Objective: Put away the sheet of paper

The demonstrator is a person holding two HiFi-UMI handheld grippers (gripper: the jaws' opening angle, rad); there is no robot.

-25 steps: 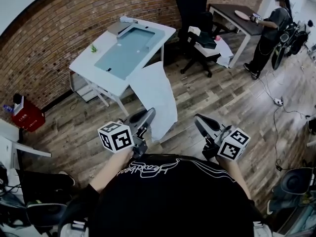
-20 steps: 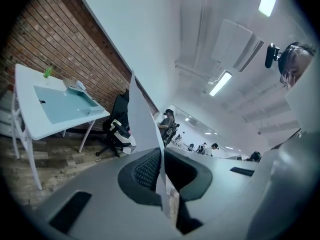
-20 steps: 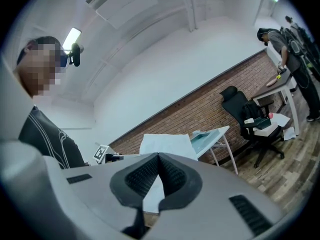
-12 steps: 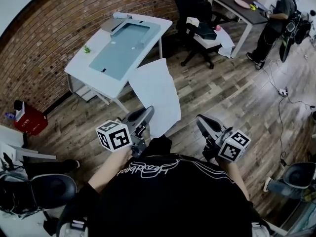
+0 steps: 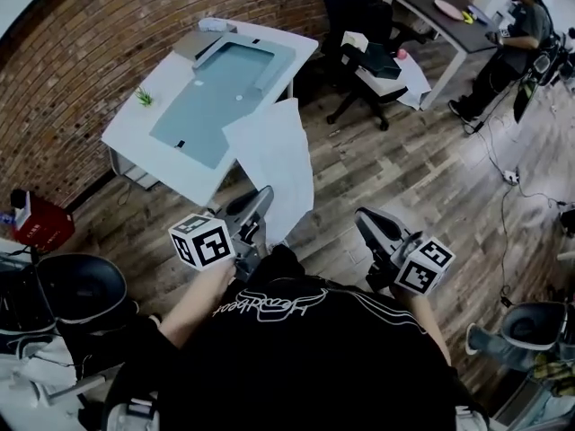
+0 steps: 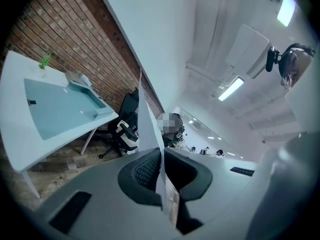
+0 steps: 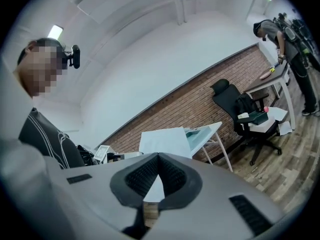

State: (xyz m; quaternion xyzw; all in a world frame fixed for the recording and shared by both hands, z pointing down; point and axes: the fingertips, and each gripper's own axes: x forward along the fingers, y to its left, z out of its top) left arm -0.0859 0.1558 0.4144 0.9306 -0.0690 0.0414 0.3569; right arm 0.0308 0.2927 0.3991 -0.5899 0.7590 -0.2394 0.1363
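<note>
At the far left of the head view, a red box point(image 5: 36, 225) on the wooden floor point(image 5: 404, 169). Next to the right, a white table point(image 5: 128, 128) topped with a pale blue-green mat point(image 5: 211, 88), set against a brick wall point(image 5: 108, 34).

Over the table's near corner, in mid-air, the sheet of paper point(image 5: 274, 155): plain white, gently curved, long edges running away from the body. Far end above the table edge, near end down at the left hand-held gripper point(image 5: 263, 197). Pinched there by its near edge, jaws pressed shut on it. In the left gripper view, seen edge-on as a thin white blade point(image 6: 149, 120) rising from between the ribbed pads point(image 6: 145, 171).

Left forearm point(image 5: 193, 299) bare, reaching forward from a black shirt, with the gripper tilted up and away and its marker cube point(image 5: 202, 241) on the outer side.

Further right, the right hand-held gripper point(image 5: 364, 215), about level with the left and well apart from it, pointing forward and slightly inward. Jaws pressed together with nothing between them, clear of the sheet.

Beyond, a black office chair point(image 5: 364, 25). At the far right, a person point(image 5: 517, 34) bent over a dark table point(image 5: 427, 16).
</note>
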